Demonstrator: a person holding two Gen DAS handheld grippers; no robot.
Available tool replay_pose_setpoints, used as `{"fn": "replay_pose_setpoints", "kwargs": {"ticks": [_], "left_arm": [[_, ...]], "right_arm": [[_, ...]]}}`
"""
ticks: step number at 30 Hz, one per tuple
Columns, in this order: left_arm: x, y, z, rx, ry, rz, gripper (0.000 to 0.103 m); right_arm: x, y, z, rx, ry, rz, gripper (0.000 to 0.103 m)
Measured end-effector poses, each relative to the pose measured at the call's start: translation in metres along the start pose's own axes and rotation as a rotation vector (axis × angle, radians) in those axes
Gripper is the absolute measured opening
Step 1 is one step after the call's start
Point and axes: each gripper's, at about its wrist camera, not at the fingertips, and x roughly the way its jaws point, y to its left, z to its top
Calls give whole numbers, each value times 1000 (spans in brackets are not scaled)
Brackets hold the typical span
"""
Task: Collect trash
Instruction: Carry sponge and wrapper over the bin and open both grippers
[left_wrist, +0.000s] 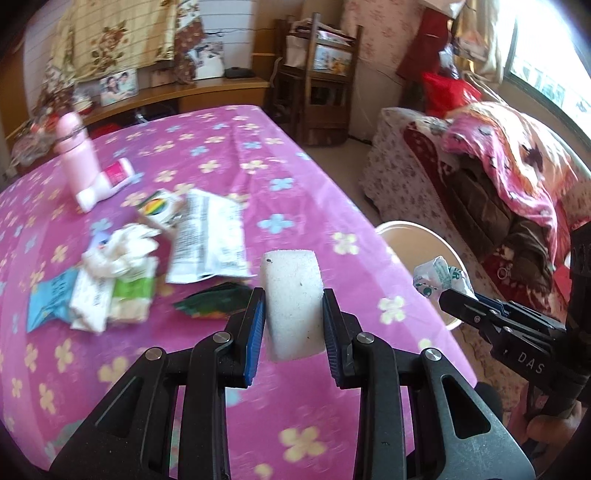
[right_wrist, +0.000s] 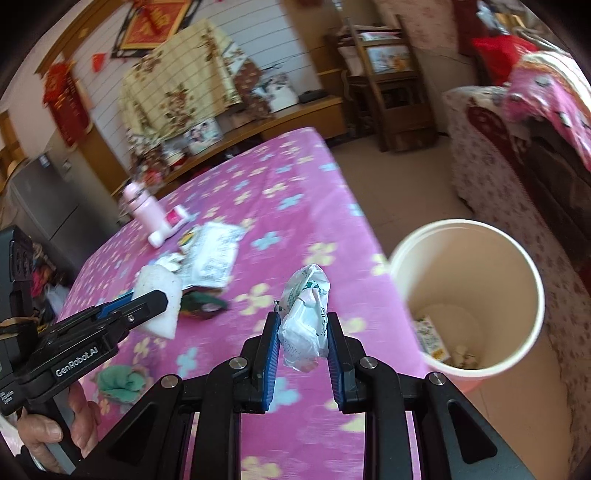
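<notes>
Left hand-held gripper: foam block | table litter: blurred

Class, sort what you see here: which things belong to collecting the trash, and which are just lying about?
Belongs to the job:
- white foam block, gripped
- crumpled white wrapper, gripped
- bin
- printed wrapper on the table

Just lying about:
- pink bottle
- pink-labelled tube
- framed photo

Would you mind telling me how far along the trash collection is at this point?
Done: a few scraps already lie in the cream round bin. In hand: the left gripper grips a white foam block; the right gripper grips a crumpled white plastic wrapper. Left: printed white packet, crumpled white tissue and dark green wrapper remain on the pink flowered tablecloth.
</notes>
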Motion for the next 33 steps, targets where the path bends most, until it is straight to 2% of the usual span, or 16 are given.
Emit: {"fn": "replay_pose_setpoints", "kwargs": {"ticks": [8,16,29,33], "left_arm": [[31,-55,13,75,23,-56,27],[64,-94,23,104,62,-113,27],[99,-134,35,125,78,-177,28],[107,-137,35,118,72,-184,31]], "right_arm": [[-9,-62,3,89,0,-89,23],[-10,-112,3,159,12,-147,23],[-1,-142,5,181,12,-206,23],[3,-149,7,190,6,-220,23]]}}
